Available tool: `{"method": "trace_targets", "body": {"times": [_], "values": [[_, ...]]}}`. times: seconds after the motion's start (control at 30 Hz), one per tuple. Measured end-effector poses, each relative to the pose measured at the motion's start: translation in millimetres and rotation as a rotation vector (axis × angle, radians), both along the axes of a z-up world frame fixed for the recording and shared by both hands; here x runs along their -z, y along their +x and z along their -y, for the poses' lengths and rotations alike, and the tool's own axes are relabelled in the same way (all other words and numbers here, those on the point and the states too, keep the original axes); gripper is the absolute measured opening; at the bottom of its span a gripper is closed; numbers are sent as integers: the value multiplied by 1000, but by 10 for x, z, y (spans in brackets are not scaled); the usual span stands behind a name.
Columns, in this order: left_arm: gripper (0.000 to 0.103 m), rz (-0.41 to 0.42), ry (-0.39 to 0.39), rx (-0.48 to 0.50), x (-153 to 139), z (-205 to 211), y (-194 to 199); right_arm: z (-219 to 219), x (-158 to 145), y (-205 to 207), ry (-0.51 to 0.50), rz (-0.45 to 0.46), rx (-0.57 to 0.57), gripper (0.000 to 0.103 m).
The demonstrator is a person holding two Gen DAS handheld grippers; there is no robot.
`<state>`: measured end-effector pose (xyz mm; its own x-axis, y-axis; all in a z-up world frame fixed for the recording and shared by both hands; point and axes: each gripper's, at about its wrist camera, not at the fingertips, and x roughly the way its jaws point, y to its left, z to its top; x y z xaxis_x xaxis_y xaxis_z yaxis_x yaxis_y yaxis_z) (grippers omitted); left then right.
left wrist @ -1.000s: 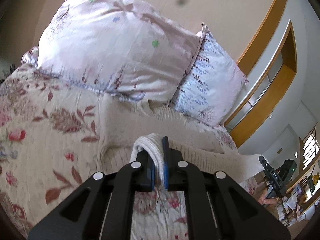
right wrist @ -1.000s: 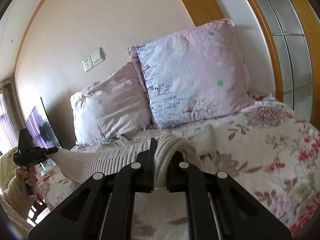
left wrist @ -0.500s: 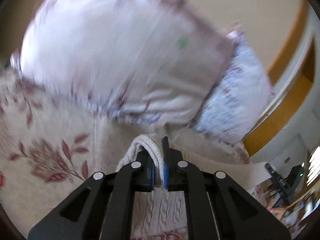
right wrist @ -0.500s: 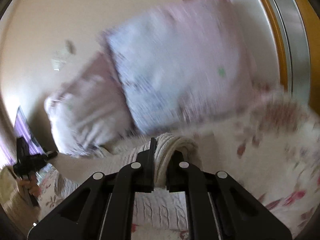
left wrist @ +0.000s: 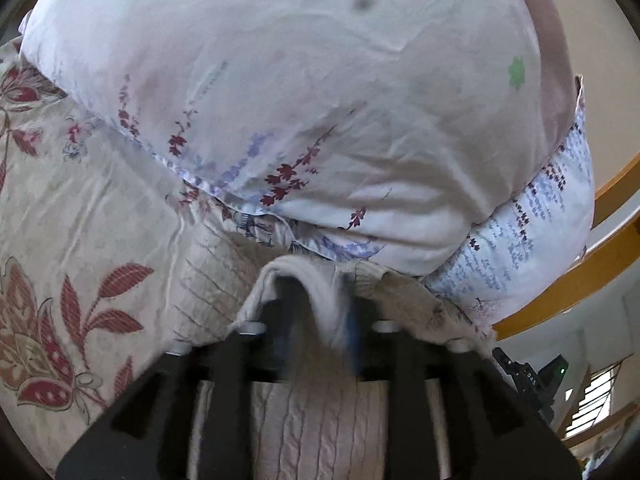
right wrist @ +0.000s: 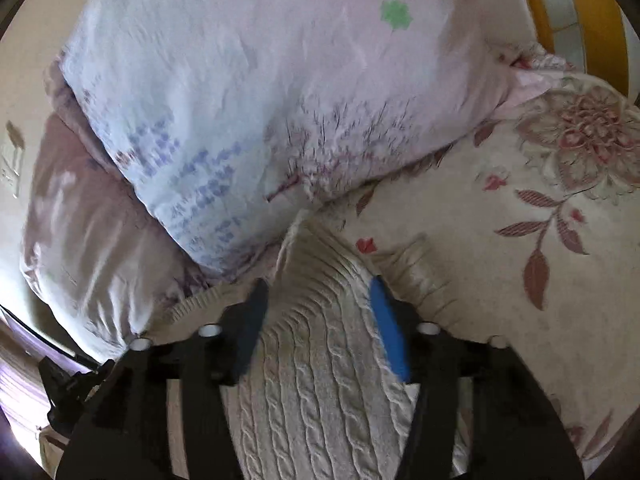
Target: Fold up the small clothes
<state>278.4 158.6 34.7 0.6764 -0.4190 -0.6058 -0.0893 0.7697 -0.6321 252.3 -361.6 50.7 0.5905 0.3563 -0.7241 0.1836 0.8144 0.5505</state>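
Observation:
A cream cable-knit sweater point(left wrist: 320, 420) lies on the floral bedspread point(left wrist: 80, 220), its far edge against the pillows. My left gripper point(left wrist: 320, 312) sits at that far edge; its jaws stand partly apart with a fold of knit point(left wrist: 320, 292) draped between them, blurred by motion. In the right wrist view the sweater point(right wrist: 320, 380) lies flat between the fingers. My right gripper point(right wrist: 320, 316) is wide open over it, blue pads point(right wrist: 386, 320) on either side, holding nothing.
Two floral pillows point(left wrist: 320, 100) point(right wrist: 260, 100) stand close ahead against the headboard wall. A wooden frame point(left wrist: 580, 272) runs at the right. The bedspread point(right wrist: 540, 220) extends to the right of the sweater.
Both grippers carried the sweater's edge forward and down to the foot of the pillows. The right gripper opened and let go; the left jaws have spread apart.

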Motion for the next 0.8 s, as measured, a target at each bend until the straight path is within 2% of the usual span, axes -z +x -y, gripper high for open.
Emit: {"method": "trace_targets", "body": {"times": [0.03,0.07,0.17,0.23,0.37,0.47,0.73,0.77,0.8], "values": [[58,19,9,-13,-38,-32,-46,26,-68,-68,-18,20,-3,58],[61,40,20,-20,-78,-68,-102,54,-130,-133,-33,35,-6,58],[61,70,68,1,-185,-148,-289,183,-299,-342,-74,68,-7,57],[61,73,112,33,-211,-164,-427,249,-363,-420,-99,70,-25,52],[56,43,180,86,-174,-138,-626,299,-349,-542,-141,44,-82,41],[52,21,234,111,-94,-111,-739,276,-270,-599,-159,13,-120,40],[40,-35,262,151,119,-38,-840,106,-48,-644,-222,-59,-193,35],[36,-42,262,156,142,-24,-837,90,-23,-649,-236,-68,-199,33],[34,-52,263,164,174,-2,-836,74,-10,-651,-250,-74,-203,25]]}}
